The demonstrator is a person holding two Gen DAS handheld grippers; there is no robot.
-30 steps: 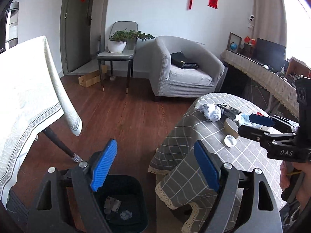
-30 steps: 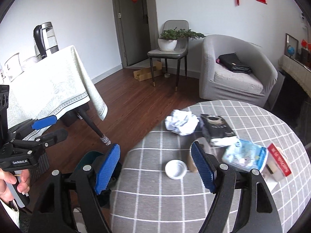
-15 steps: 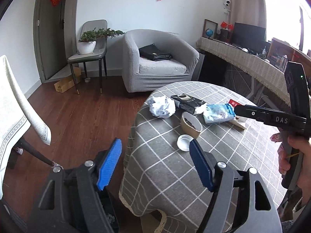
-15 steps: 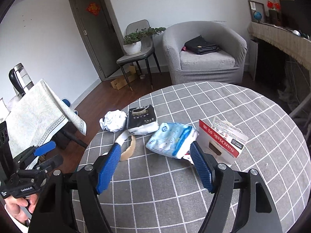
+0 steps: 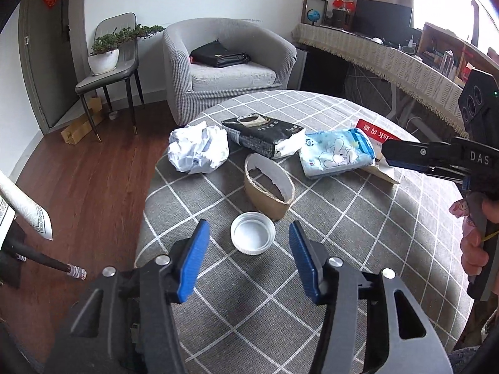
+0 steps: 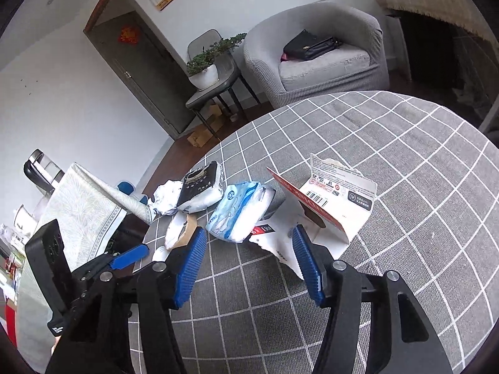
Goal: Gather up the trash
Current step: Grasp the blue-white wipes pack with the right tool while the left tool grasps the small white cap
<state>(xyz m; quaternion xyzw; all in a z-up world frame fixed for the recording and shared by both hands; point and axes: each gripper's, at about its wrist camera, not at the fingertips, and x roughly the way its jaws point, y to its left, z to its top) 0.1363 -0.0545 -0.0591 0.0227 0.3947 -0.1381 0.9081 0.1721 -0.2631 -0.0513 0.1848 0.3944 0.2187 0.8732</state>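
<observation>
trash: cap beside cup | left hand-held gripper closing, nothing pinched yet | right hand-held gripper closing over card, empty | risk: flat cap skids off tabletop

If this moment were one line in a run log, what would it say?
left gripper: closing, white lid between fingers, untouched | right gripper: closing, above torn card packaging, nothing held
</observation>
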